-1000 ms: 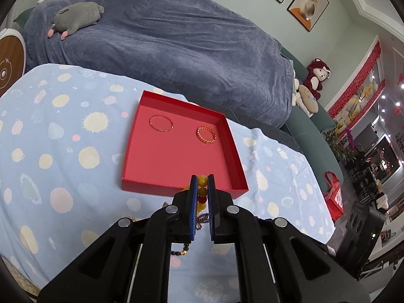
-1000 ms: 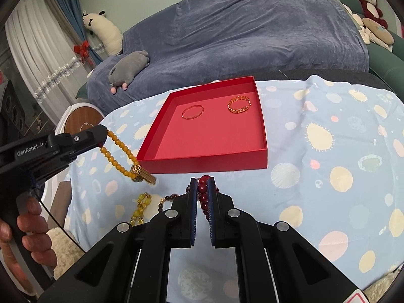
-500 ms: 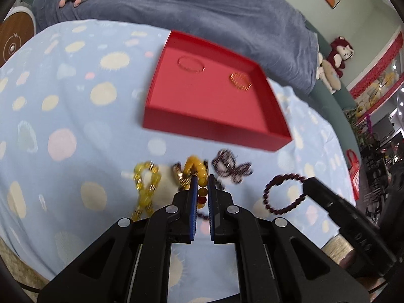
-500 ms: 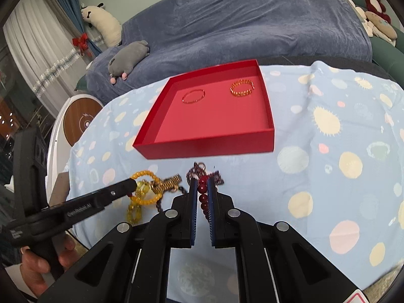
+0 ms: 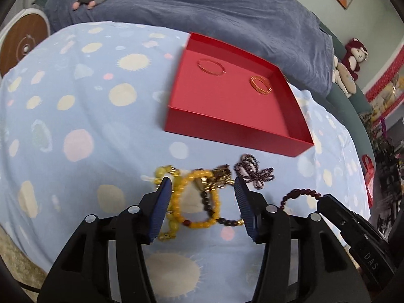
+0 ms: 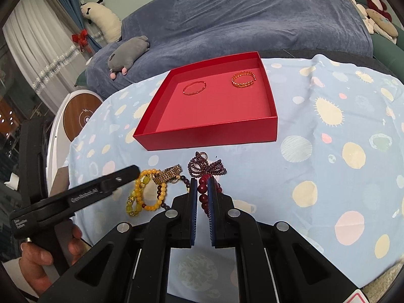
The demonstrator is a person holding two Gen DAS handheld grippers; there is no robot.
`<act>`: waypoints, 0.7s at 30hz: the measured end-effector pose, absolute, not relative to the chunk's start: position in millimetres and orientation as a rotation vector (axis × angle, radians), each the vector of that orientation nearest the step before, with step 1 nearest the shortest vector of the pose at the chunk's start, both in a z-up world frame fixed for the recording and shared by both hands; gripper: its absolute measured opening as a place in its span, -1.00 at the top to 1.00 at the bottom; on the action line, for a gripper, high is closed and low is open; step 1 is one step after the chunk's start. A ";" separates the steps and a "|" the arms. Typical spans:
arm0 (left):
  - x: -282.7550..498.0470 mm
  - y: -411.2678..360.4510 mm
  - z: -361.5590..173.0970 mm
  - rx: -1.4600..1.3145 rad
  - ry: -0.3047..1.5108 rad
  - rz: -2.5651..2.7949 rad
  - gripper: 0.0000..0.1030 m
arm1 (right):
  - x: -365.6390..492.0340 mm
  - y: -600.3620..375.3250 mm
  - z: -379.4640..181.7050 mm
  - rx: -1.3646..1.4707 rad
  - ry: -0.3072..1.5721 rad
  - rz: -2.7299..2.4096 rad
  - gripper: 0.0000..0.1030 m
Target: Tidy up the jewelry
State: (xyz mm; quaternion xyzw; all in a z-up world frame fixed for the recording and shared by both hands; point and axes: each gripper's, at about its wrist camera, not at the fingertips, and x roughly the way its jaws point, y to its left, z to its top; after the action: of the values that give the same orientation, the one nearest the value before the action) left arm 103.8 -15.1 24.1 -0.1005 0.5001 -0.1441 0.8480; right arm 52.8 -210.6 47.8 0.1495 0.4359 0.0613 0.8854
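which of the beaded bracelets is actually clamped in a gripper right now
The dark red bead bracelet, pinched in the right gripper. The yellow bead bracelet lies loose on the cloth between the open left gripper fingers.

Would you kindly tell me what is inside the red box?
Inside the red box lie a thin gold bangle and a patterned gold bracelet, apart. Its near wall hides a floor strip.

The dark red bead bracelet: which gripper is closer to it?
Right. The right gripper is shut on the dark red bead bracelet; the left gripper is open beside it, over the yellow beads.
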 end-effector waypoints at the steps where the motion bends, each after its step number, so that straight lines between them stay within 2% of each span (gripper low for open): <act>1: 104.8 -21.2 20.5 -0.208 1.066 -0.322 0.09 | 52.9 -210.6 47.9 0.311 0.907 0.128 0.86; 7: 108.5 -40.6 -7.9 -0.193 1.131 -0.336 0.37 | 57.1 -208.6 44.1 0.312 0.917 0.129 0.86; 16: 127.0 -32.5 -19.4 -0.246 1.117 -0.290 0.38 | 63.2 -211.5 40.5 0.327 0.922 0.127 0.86; 19: 130.2 -33.8 -19.2 -0.259 1.127 -0.312 0.61 | 65.4 -211.6 40.1 0.329 0.924 0.128 0.86; 21: 126.9 -33.8 -15.9 -0.267 1.123 -0.326 0.69 | 65.0 -211.4 40.5 0.329 0.923 0.129 0.86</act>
State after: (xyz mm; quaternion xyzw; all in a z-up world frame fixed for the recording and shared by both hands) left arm 126.9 -33.8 -15.9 -0.1256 0.5284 -0.1533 0.8255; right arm 65.0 -211.4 40.5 0.1579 0.4428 0.0618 0.8805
